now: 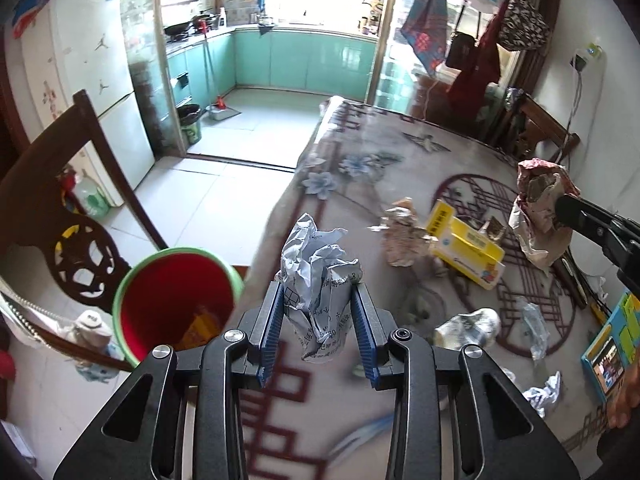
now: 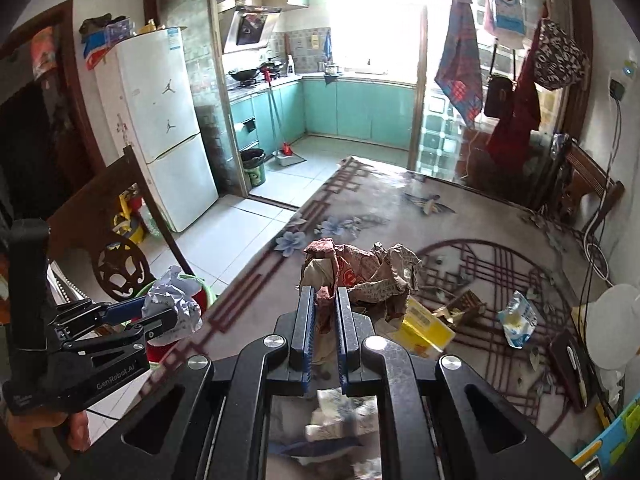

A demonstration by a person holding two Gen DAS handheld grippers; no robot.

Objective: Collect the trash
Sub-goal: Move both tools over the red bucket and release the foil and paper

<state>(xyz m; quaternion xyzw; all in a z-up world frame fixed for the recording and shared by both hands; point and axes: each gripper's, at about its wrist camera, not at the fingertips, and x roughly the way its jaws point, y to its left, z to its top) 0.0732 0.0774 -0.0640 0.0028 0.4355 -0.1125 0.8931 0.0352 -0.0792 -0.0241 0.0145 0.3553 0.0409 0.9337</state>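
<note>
Left wrist view gives me the left gripper clamped on a crumpled white paper wad with printed text. The wad's long axis runs roughly upright between the blue pads, its ragged top pointing away from me toward the far end of the tabletop; its lower end hangs below the pads. The jaws stand at a middling gap, set by the wad's width. Just left of the wad, off the tabletop's edge, I see the red bucket with a green rim, mouth open toward the camera, something yellowish lying inside.

On the right wrist view, my right gripper is pinched narrow on a crumpled brown-and-red printed paper. That paper spreads sideways, its bulk fanning right and beyond the pads. From the left wrist it shows as a lump held above the tabletop, well right of the bucket.

Farther from the bucket, on the tabletop, lie a yellow carton on its side, long axis slanting toward the right, a smaller crumpled wad touching its left end, and a flattened white plastic wrapper beyond the carton.
</note>
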